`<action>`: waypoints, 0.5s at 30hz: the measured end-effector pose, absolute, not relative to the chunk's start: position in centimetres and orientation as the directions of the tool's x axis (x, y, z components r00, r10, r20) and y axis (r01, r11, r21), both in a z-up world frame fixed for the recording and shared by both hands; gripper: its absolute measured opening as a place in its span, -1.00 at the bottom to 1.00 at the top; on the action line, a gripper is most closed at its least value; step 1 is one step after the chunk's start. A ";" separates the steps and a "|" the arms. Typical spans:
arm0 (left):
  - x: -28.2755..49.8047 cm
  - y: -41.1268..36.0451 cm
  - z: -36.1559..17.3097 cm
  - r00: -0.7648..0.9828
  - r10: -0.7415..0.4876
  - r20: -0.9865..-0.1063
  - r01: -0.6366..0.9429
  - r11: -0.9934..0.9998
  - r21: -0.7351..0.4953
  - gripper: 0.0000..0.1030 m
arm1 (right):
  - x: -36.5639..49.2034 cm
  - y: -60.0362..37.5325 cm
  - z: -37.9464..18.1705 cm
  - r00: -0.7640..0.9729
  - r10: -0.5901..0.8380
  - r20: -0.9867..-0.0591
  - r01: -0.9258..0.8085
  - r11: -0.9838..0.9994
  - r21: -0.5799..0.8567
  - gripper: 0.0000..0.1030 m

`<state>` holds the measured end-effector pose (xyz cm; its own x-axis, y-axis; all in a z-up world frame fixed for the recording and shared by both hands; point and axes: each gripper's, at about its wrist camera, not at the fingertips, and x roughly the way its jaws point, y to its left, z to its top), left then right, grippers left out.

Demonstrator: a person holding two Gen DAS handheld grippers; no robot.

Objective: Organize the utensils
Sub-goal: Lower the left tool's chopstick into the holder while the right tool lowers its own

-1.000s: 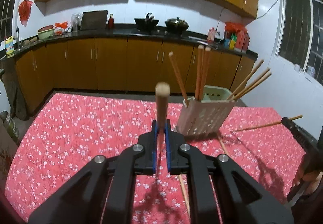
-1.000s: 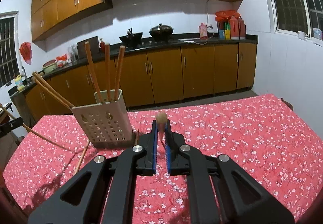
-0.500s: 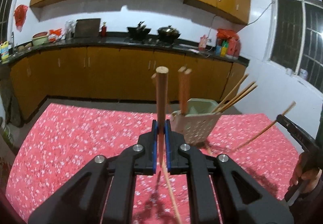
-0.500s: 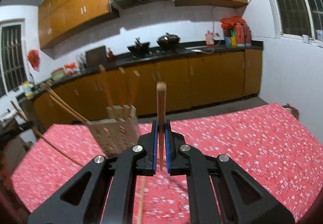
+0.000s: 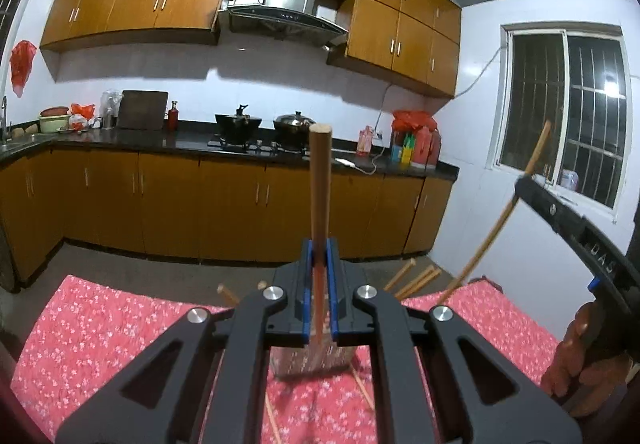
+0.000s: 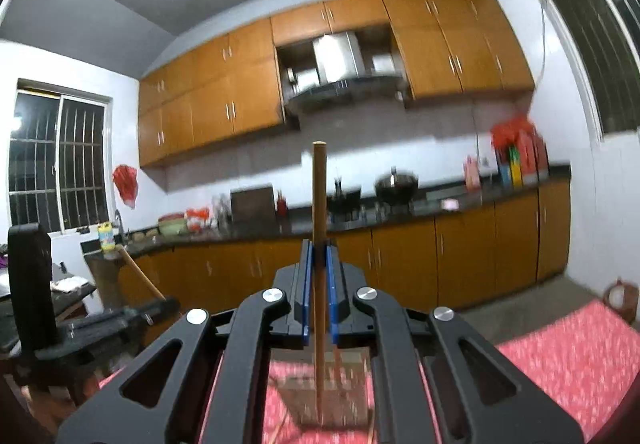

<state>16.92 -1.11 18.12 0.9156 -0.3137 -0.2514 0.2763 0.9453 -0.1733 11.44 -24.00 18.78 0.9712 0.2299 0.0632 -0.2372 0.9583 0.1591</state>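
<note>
A wooden chopstick [image 5: 320, 180] stands upright above the perforated utensil holder [image 5: 312, 358] on the red floral cloth; another chopstick [image 6: 319, 228] likewise over it.

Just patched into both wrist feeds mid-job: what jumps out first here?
Each gripper is clamped on an upright wooden chopstick: the left gripper holds one chopstick, the right gripper another. Below both sits the perforated utensil holder on the red floral tablecloth, with loose chopsticks leaning out beside it.
</note>
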 end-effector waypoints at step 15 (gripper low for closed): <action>23.3 -2.8 15.8 0.935 -0.250 -0.253 0.212 0.963 -0.167 -0.85 | 18.7 -20.8 14.3 0.989 0.145 0.005 -0.145 0.985 0.090 -0.86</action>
